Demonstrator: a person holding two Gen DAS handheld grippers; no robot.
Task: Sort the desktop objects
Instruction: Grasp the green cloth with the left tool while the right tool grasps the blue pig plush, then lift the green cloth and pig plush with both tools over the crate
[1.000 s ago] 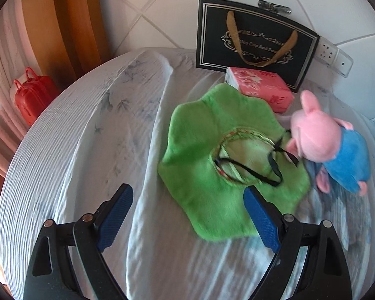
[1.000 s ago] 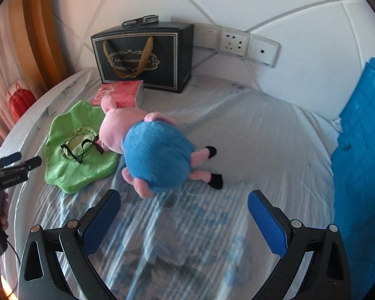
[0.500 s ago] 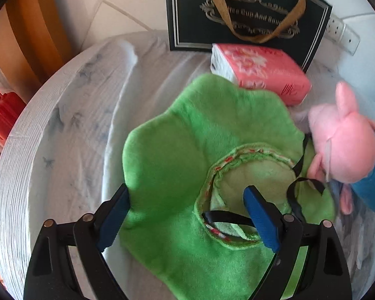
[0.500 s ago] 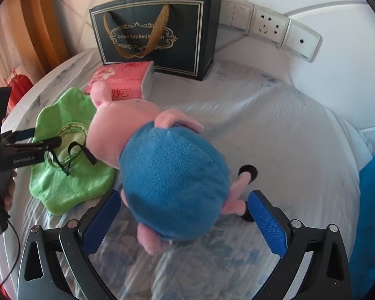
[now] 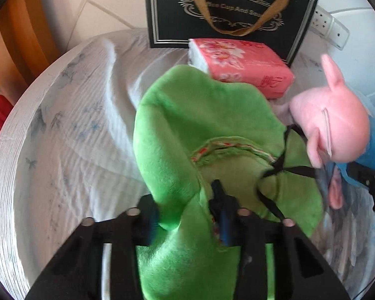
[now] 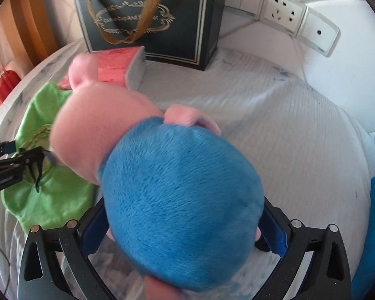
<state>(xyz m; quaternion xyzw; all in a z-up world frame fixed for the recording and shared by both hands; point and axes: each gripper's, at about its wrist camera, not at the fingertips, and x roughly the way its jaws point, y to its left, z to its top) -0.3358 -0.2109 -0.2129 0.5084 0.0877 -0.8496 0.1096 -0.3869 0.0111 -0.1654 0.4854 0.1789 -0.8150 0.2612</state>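
The left gripper [image 5: 187,215] had just been closing, and its blue pads pinched a raised fold of the green plush hat [image 5: 202,115], which spread ahead of it on the white cloth [image 5: 70,135]. The right gripper [image 6: 185,227] straddled the blue body of the pig plush toy [image 6: 180,190]; whether its pads pressed the toy could not be told. Beyond both lay a pink tissue pack [image 5: 245,67] against a dark gift bag [image 5: 227,12].

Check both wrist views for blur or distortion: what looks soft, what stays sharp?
Left wrist: left gripper and the near green hat smear with motion; gift bag stays crisp. Right wrist: plush pig slightly soft, wall sockets sharp. Fisheye bends edges in both.
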